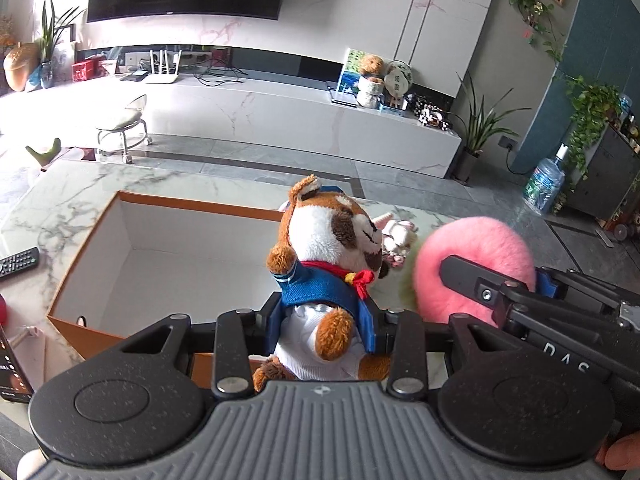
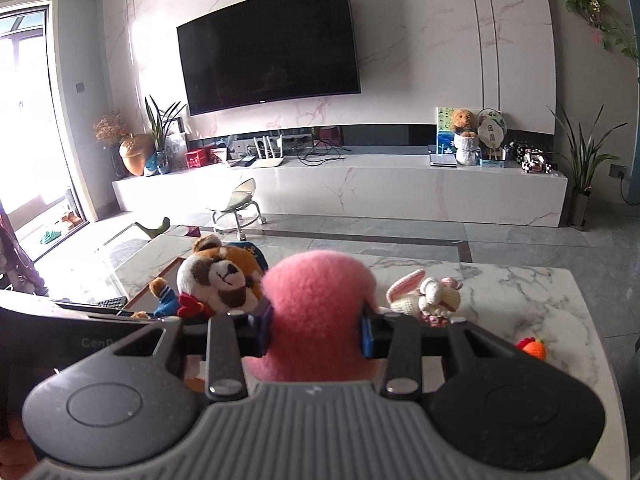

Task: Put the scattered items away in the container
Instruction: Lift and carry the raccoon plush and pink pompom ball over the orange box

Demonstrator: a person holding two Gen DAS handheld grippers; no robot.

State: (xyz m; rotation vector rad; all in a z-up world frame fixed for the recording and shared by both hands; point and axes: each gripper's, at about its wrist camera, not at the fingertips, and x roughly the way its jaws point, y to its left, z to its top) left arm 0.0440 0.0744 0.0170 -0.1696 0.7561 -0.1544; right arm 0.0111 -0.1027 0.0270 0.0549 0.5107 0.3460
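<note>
My left gripper (image 1: 326,322) is shut on a brown-and-white plush animal in a blue sailor top (image 1: 332,248), held upright above the near right corner of an open orange box with a white inside (image 1: 168,252). The plush also shows in the right wrist view (image 2: 220,276). My right gripper (image 2: 318,332) is shut on a fluffy pink plush (image 2: 320,304), held above the marble table; it shows in the left wrist view (image 1: 476,264) just right of the sailor plush. A crocheted white-and-pink bunny (image 2: 428,294) lies on the table behind the pink plush.
A small orange-and-red toy (image 2: 534,348) lies on the table at the right. A black remote (image 1: 18,262) lies left of the box. A phone (image 1: 12,368) sits at the near left edge. The marble table (image 2: 520,300) extends to the right.
</note>
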